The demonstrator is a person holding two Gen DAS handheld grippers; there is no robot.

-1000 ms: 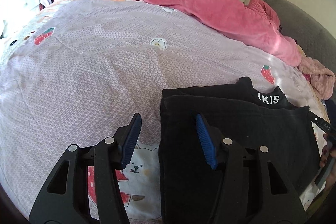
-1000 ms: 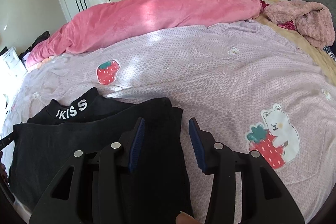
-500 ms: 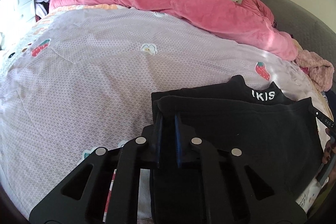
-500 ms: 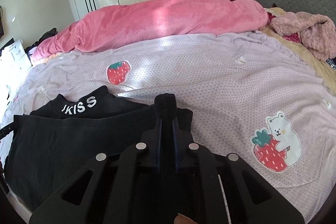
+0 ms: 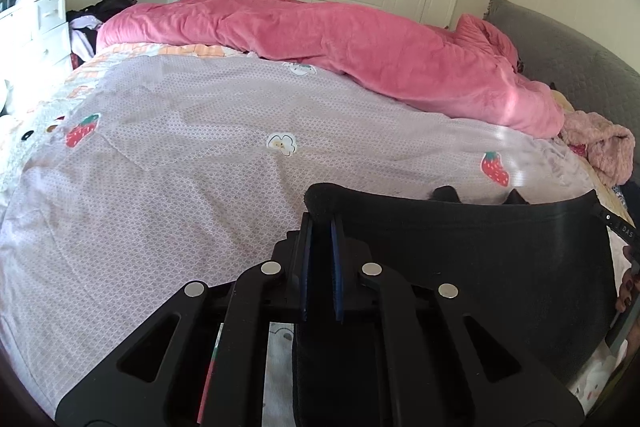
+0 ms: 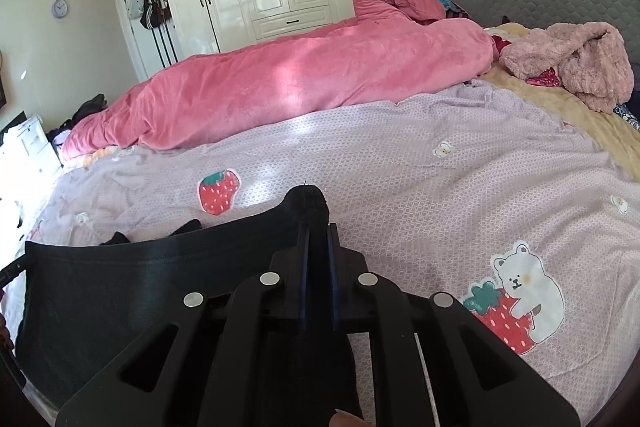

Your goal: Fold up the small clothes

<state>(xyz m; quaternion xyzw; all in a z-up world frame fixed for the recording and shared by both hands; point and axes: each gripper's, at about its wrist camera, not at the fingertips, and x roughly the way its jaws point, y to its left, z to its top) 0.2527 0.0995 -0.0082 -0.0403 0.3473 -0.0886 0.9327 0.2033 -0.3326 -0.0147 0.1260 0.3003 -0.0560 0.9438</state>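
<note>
While both grippers pinch opposite corners of the black garment (image 5: 472, 267), its top edge hangs stretched between them above the lilac sheet (image 5: 180, 167). Left gripper (image 5: 320, 227) and right gripper (image 6: 318, 231) have jaws clamped narrow on cloth; two dark tips behind the edge are probably its lower part

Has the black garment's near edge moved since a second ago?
Yes. The black garment lay flat; now both shut claws, left claw and right claw, hold its edge raised, hiding the lettering, nearly level with the strawberry print.
</note>
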